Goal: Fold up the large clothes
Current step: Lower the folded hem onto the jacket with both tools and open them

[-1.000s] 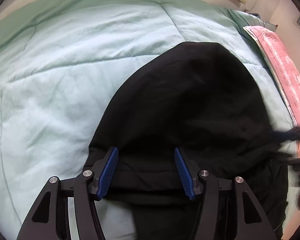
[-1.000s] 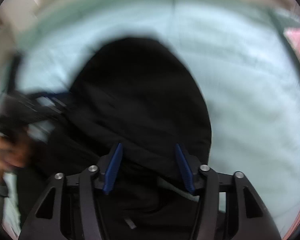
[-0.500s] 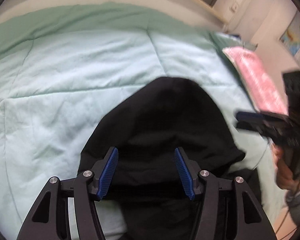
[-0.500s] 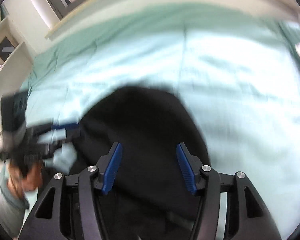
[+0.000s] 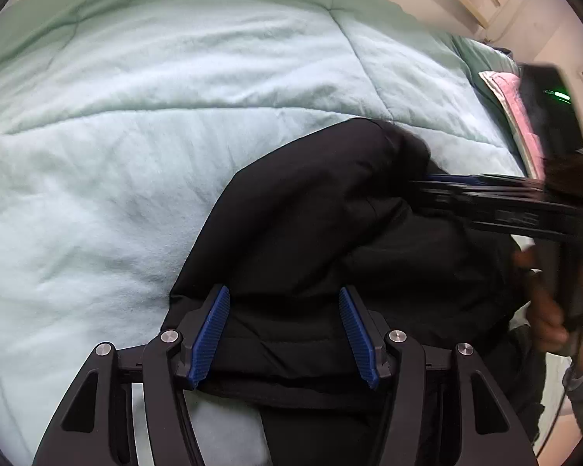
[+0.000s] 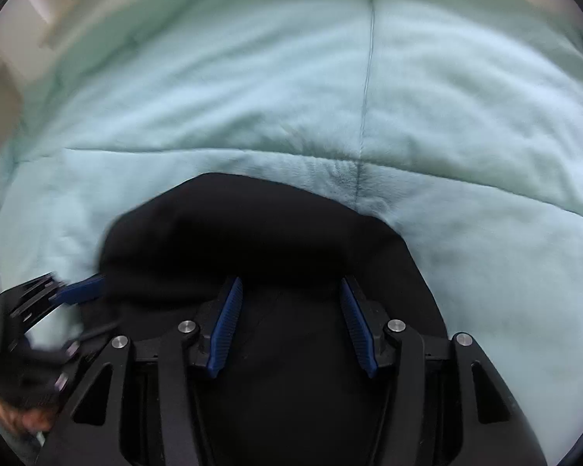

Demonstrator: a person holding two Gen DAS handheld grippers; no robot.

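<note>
A black garment (image 5: 330, 233) lies bunched on a pale green quilt (image 5: 136, 136). My left gripper (image 5: 283, 330) is open, its blue pads over the garment's near folded edge. In the left wrist view my right gripper (image 5: 486, 202) comes in from the right, its tips against the garment's far fold. In the right wrist view the right gripper (image 6: 287, 322) is open over the black garment (image 6: 272, 240), and the left gripper (image 6: 74, 291) shows blurred at the left edge.
The quilt (image 6: 330, 97) covers the bed all around the garment. A pink patterned cloth (image 5: 517, 116) lies at the bed's right side. A wall and wooden ledge (image 5: 466, 4) stand beyond the bed.
The garment has been folded back toward me, so it looks shorter and more bunched. My right gripper has swung in against the garment's far fold. Both stay open.
</note>
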